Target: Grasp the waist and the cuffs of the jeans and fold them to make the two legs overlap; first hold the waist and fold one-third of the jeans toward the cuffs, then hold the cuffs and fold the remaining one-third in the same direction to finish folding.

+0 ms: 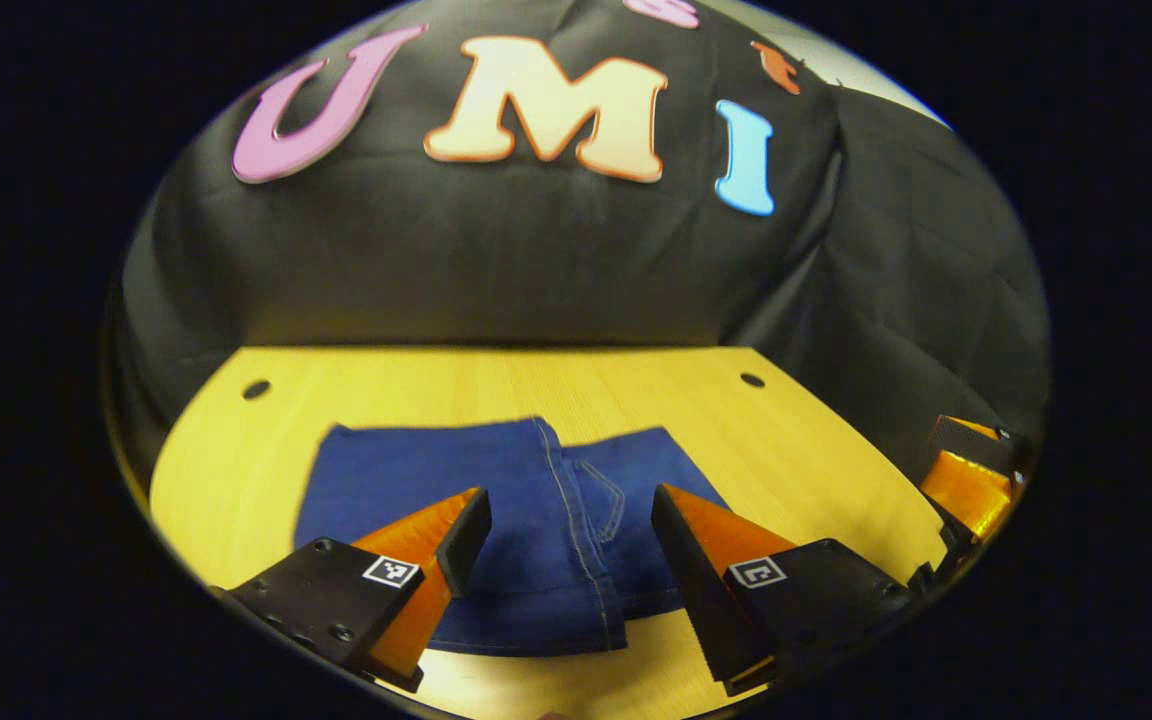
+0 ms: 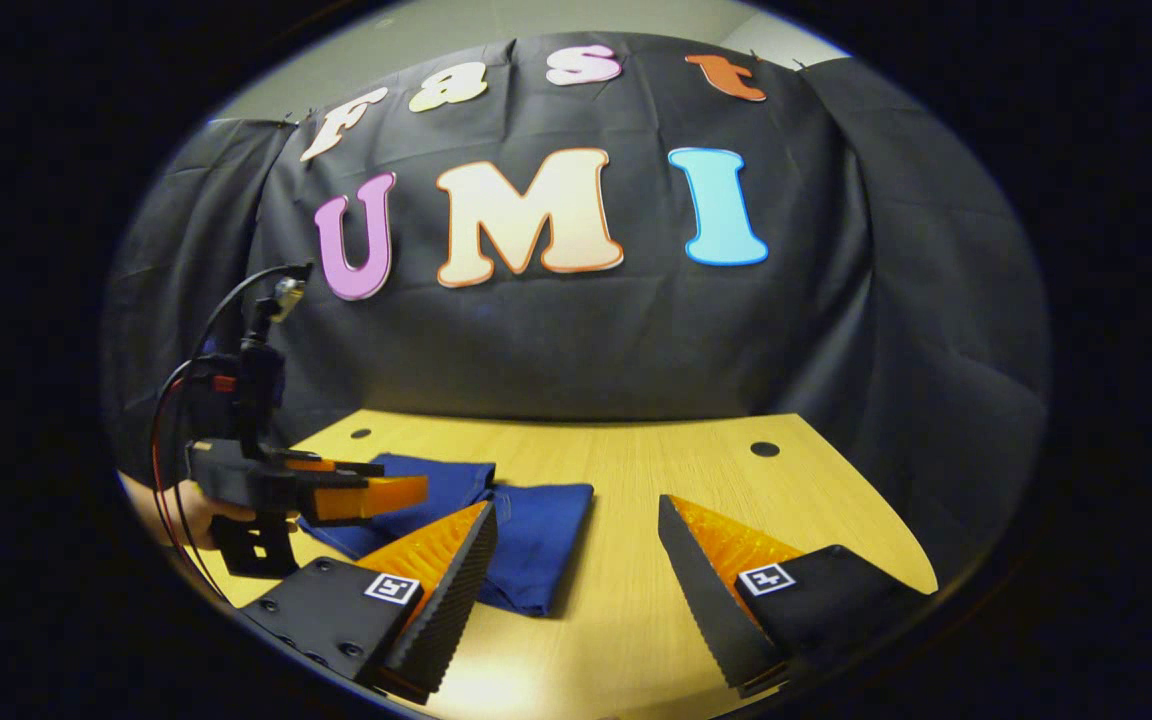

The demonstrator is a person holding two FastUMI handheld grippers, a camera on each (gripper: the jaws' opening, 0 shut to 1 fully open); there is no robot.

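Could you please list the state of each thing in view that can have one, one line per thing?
jeans: folded into a compact stack, lying flat on the table, held by neither gripper.
left gripper: open, fingers apart above the jeans, gripping nothing.
right gripper: open, empty, over bare table right of the jeans.
table: bears the jeans.

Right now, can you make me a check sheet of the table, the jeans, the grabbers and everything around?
Surface: wooden table, two round holes near its back edge.
Job's things: blue jeans folded into a compact stack, lying flat.
Clutter: nothing seen.
Grippers: left gripper above the jeans, jaws open, empty; right gripper above bare table beside the jeans, jaws open, empty.
Cables: red and black wires on the left gripper.
Surroundings: black cloth wall.
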